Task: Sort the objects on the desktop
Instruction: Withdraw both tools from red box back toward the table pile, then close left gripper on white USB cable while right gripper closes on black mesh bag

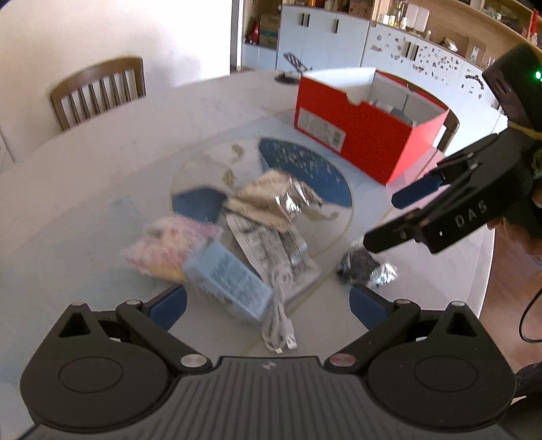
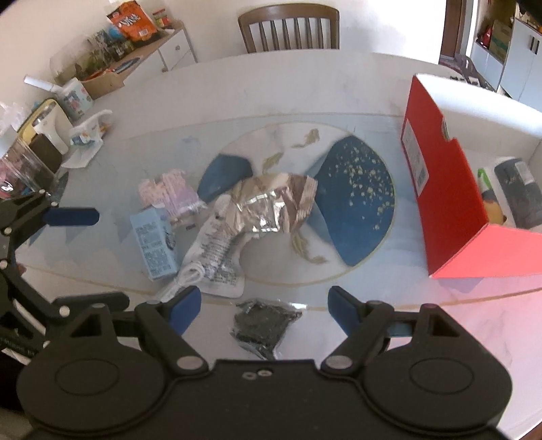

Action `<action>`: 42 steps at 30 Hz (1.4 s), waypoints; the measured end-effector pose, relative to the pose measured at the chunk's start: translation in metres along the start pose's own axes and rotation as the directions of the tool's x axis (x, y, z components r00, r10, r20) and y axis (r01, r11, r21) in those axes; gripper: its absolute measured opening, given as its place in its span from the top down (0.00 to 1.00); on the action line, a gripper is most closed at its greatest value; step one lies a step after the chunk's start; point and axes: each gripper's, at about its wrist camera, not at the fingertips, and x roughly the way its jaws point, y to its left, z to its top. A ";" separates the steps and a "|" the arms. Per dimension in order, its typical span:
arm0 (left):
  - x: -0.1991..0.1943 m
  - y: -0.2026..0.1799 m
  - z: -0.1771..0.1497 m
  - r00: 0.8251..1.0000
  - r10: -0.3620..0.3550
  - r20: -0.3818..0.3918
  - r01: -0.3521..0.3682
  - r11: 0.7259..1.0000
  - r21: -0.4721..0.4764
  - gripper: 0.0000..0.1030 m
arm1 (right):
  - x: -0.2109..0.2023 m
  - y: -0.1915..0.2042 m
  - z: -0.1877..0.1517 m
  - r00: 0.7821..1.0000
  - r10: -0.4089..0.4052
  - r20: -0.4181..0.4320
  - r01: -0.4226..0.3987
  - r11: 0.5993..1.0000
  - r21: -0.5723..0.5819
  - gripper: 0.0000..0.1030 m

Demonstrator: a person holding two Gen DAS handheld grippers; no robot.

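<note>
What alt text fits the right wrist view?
The open right gripper hangs over a black crumpled packet on a marble table. Beyond lie a foil wrapper, a light blue carton and an open red box.

On the table (image 2: 305, 88) lie six loose items: one crumpled foil bag (image 2: 271, 206), one pink packet (image 2: 169, 193), one light blue carton (image 2: 155, 243), one flat white printed pouch (image 2: 216, 257), one coiled white cable (image 2: 186, 277) and, nearest, one small black packet (image 2: 264, 325). One red box (image 2: 450, 210) stands open at the right, and at least two things show inside it, though their kind is unclear. One wooden chair (image 2: 288, 28) stands at the far side, and two grippers, the left gripper (image 1: 267, 304) and the right gripper (image 2: 264, 304), count among the tools.
</note>
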 end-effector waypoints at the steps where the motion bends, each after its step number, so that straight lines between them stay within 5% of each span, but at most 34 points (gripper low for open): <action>1: 0.003 -0.001 -0.003 1.000 0.001 -0.008 -0.001 1.000 -0.001 0.00 | 0.002 0.000 -0.001 1.000 0.001 -0.005 -0.001 1.000 0.005 0.21; 19: 0.038 -0.004 -0.028 0.996 0.065 -0.053 -0.071 0.992 -0.100 0.03 | 0.038 0.002 -0.022 0.997 0.012 -0.070 -0.008 0.999 0.052 0.21; 29: 0.043 -0.007 -0.031 0.995 0.074 -0.063 -0.081 0.988 -0.131 0.42 | 0.045 0.002 -0.025 0.997 -0.005 -0.078 0.010 0.998 0.067 0.25; 42: 0.046 -0.015 -0.028 0.995 0.079 -0.067 -0.086 0.991 -0.107 0.73 | 0.048 0.003 -0.025 0.996 -0.005 -0.090 0.010 0.998 0.056 0.42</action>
